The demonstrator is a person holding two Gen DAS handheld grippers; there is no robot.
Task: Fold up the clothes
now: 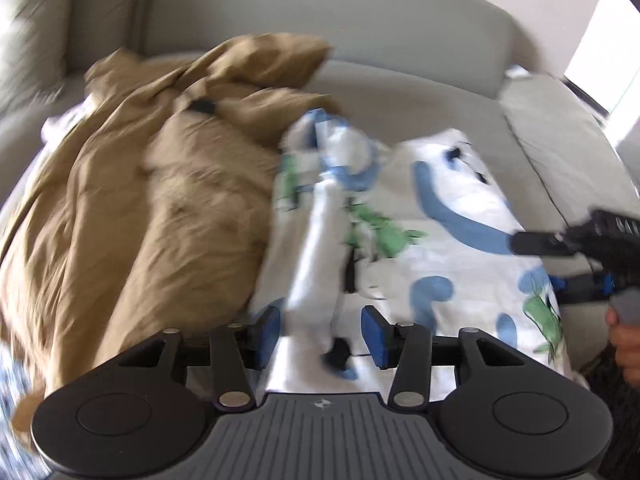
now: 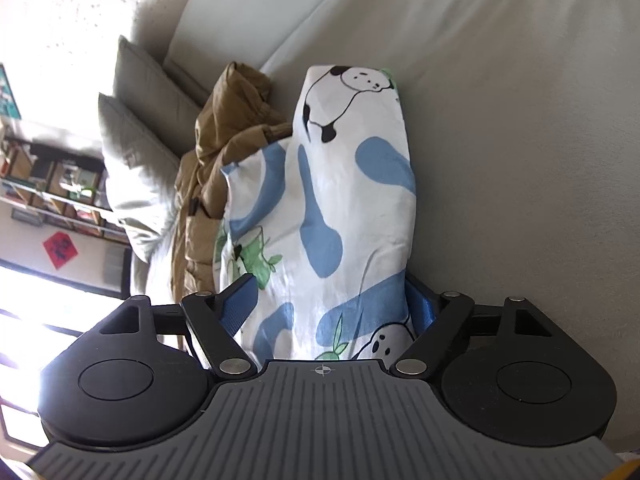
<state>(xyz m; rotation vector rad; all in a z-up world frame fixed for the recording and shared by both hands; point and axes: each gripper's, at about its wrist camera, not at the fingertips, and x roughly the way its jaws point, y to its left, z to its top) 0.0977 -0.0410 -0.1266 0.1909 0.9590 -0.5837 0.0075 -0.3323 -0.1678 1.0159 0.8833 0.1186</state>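
A white garment with blue patches and panda prints point(image 1: 460, 200) lies bunched on a grey sofa point(image 1: 400, 92). My left gripper point(image 1: 322, 334) is open just above it. A twisted strip of the white fabric runs up between its blue pads, with a gap showing on the right side. In the right wrist view the same panda garment point(image 2: 344, 200) fills the wide space between the pads of my right gripper point(image 2: 330, 306). Those jaws stand wide and I see no pinch in the cloth. The right gripper point(image 1: 560, 268) also shows at the garment's right edge, held by a hand point(image 1: 624, 340).
A crumpled tan garment point(image 1: 160, 200) is heaped against the panda garment's left side, also visible as the tan garment point(image 2: 208, 152). Two grey cushions point(image 2: 136, 132) lean at the sofa's end. Bare sofa seat point(image 2: 520, 160) lies to the right. A shelf unit point(image 2: 52, 184) stands beyond.
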